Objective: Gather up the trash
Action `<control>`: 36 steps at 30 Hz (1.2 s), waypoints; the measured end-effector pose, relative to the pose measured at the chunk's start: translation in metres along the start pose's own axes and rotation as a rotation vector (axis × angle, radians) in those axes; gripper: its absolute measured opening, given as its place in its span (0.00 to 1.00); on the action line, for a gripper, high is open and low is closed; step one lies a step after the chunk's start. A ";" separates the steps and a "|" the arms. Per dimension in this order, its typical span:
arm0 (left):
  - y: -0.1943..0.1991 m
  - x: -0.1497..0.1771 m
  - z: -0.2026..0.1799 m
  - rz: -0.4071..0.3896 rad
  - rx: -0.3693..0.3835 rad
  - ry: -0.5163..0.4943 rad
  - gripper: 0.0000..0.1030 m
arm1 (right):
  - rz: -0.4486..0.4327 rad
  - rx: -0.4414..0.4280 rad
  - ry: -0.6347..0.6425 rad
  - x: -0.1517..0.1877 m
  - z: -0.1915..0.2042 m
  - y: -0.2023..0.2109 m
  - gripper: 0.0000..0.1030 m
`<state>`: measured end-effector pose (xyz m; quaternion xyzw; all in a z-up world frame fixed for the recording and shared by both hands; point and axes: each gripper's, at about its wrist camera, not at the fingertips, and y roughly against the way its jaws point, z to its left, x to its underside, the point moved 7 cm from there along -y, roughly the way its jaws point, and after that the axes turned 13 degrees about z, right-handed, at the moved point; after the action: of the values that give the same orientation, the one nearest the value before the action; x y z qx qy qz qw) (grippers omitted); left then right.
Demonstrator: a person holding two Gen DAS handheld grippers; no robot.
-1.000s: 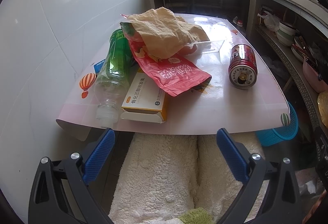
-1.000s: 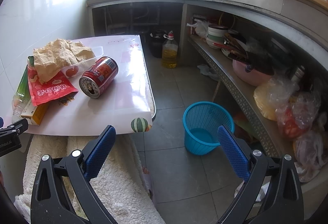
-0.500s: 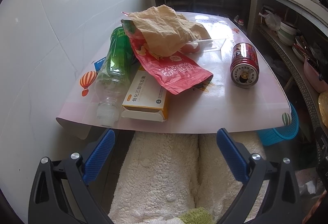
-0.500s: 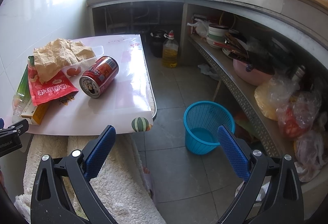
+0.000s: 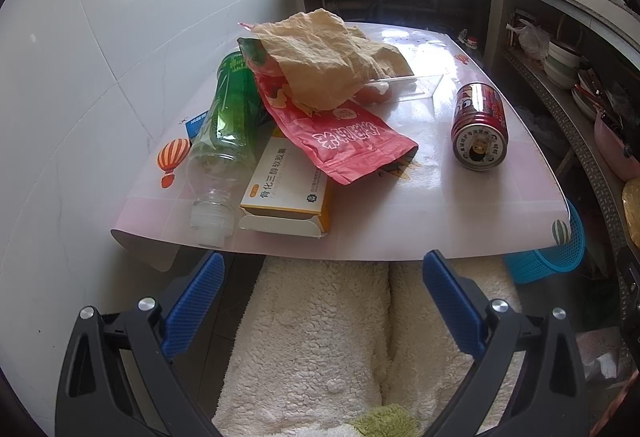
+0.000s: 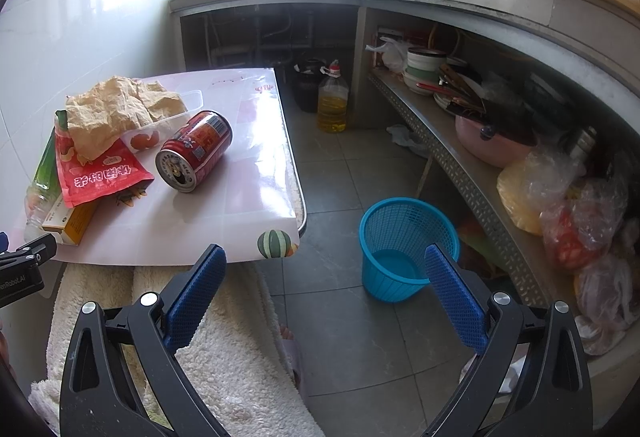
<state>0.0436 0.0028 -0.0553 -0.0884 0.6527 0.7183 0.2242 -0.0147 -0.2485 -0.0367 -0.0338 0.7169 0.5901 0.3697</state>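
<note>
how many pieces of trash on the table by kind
bottle: 1
can: 1
snack bag: 1
cardboard box: 1
crumpled paper: 1
clear plastic tray: 1
total: 6

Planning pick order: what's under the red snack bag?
The red snack bag lies on a yellow-and-white medicine box and leans against the green bottle. Crumpled brown paper covers its upper end, so anything beneath there is hidden.
</note>
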 end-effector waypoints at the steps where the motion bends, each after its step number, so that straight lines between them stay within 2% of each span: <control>1: 0.000 0.000 0.000 0.000 -0.001 0.000 0.94 | 0.001 -0.001 0.000 0.000 0.000 0.000 0.93; 25: -0.007 -0.004 0.005 0.011 0.014 0.000 0.94 | -0.001 -0.009 -0.012 -0.006 0.004 0.001 0.93; 36: -0.007 -0.029 0.009 -0.014 0.023 -0.024 0.94 | -0.012 -0.051 -0.016 -0.022 0.013 -0.003 0.93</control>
<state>0.0735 0.0062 -0.0484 -0.0818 0.6575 0.7101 0.2381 0.0092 -0.2471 -0.0267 -0.0430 0.6985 0.6061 0.3781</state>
